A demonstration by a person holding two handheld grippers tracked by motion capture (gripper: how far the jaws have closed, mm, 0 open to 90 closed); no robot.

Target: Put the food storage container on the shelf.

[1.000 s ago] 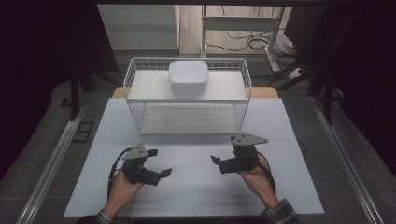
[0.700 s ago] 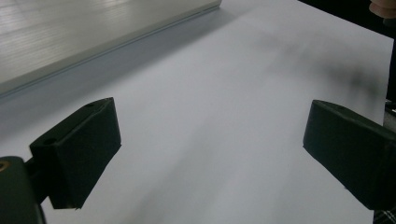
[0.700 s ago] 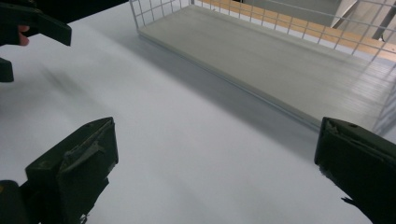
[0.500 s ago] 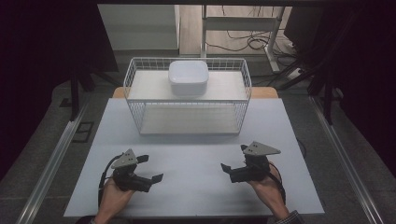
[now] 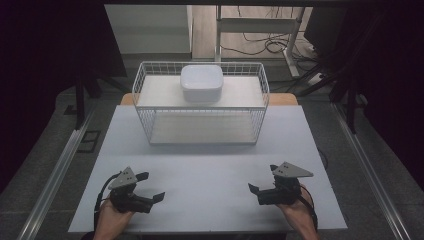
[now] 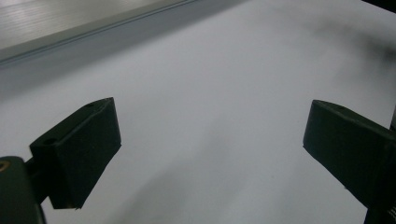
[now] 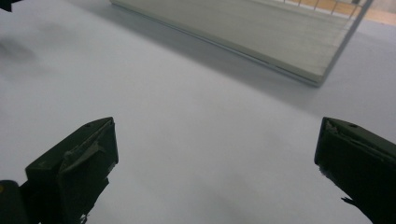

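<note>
Both grippers have drawn back toward the frame's bottom; we hold left gripper [image 5: 149, 187] and right gripper [image 5: 263, 180] spread, empty, the bowl [image 5: 201, 82] top-centre on the wire rack [image 5: 150, 126], equally distant.

A: What's on the table [image 5: 210, 165]?
B: White wire basket [image 5: 200, 107] at far edge, w/ a white lidded box [image 5: 201, 82] on its top shelf.
A: Grippers?
B: Left gripper [image 5: 150, 186] near-left, right gripper [image 5: 262, 178] near-right, both hand-held, jaws apart, pointing inward, well apart from each other.
</note>
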